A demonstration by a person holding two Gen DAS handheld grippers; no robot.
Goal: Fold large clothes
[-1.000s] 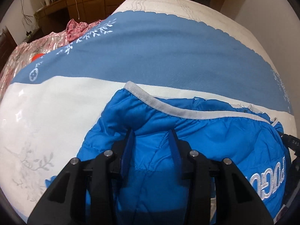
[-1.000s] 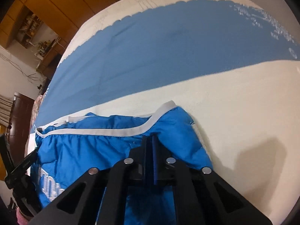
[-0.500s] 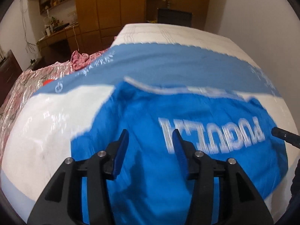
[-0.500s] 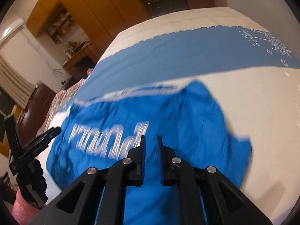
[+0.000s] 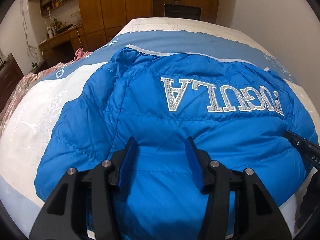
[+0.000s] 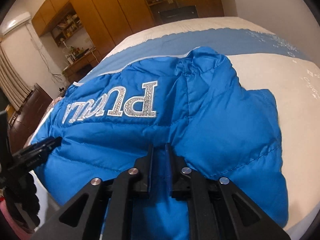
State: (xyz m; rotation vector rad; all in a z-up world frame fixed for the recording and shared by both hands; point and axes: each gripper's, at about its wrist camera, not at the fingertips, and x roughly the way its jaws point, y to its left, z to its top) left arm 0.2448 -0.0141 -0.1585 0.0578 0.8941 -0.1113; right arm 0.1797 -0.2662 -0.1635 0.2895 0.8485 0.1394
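A bright blue quilted jacket (image 5: 160,120) (image 6: 220,120) lies spread on the bed (image 5: 30,124) (image 6: 290,76), back up, its silver lettering (image 5: 220,98) upside down and its grey-trimmed hem at the far side. My left gripper (image 5: 160,141) hovers at the jacket's near left part. Its jaws are opening, the fabric lies under them and the pads do not press it. My right gripper (image 6: 160,147) is shut on a pinch of the jacket's near right part, where creases run into its tips. Each gripper's tip shows at the edge of the other's view.
The bed cover is white with a wide blue band (image 5: 180,42) across the far half. A pink cloth (image 5: 80,53) lies at the bed's left edge. Wooden wardrobes (image 5: 112,4), a cluttered desk (image 5: 58,36) and a dark chair (image 5: 182,11) stand beyond the bed.
Both grippers have drawn back toward the near edge, and the bunched jacket now lies stretched out with its lettering showing. The left jaws have widened and let go of the fabric; the right stays shut.
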